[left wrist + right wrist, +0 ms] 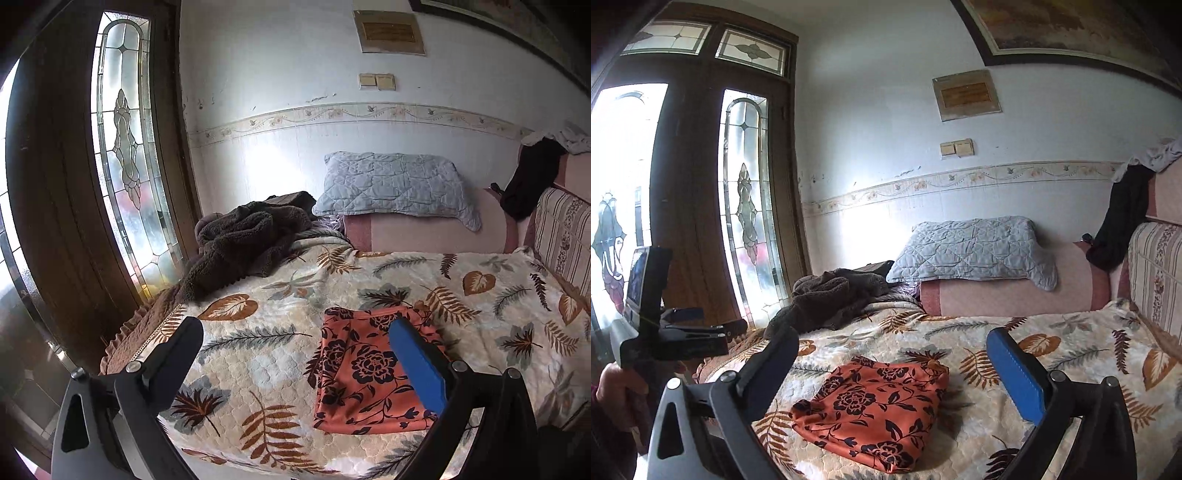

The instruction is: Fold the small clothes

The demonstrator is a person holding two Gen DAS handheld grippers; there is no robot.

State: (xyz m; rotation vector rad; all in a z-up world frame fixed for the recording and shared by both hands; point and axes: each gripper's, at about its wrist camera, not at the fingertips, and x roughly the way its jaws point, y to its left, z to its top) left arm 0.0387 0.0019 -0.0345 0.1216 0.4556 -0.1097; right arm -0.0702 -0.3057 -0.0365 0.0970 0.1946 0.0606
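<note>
A folded orange garment with a dark flower print (362, 373) (875, 402) lies flat on the leaf-patterned bedspread (258, 369) (1071, 332). My left gripper (295, 328) hangs open above the bed, raised off the cloth. Its blue-padded finger (417, 365) overlaps the garment's right side in the left wrist view, and its black finger (177, 354) is off to the left. My right gripper (892, 341) is also open and lifted, with the garment below and between its fingers and nothing held. In the right wrist view the left gripper (718, 325) shows at the far left in a hand (617, 384).
A brown fleece garment (243, 240) is heaped at the bed's far left corner. A grey quilted pillow (391, 184) rests on a pink bolster (424, 232). Dark clothing (532, 177) hangs at the right over a striped cushion (565, 236). A wooden door with leaded glass (125, 147) stands at the left.
</note>
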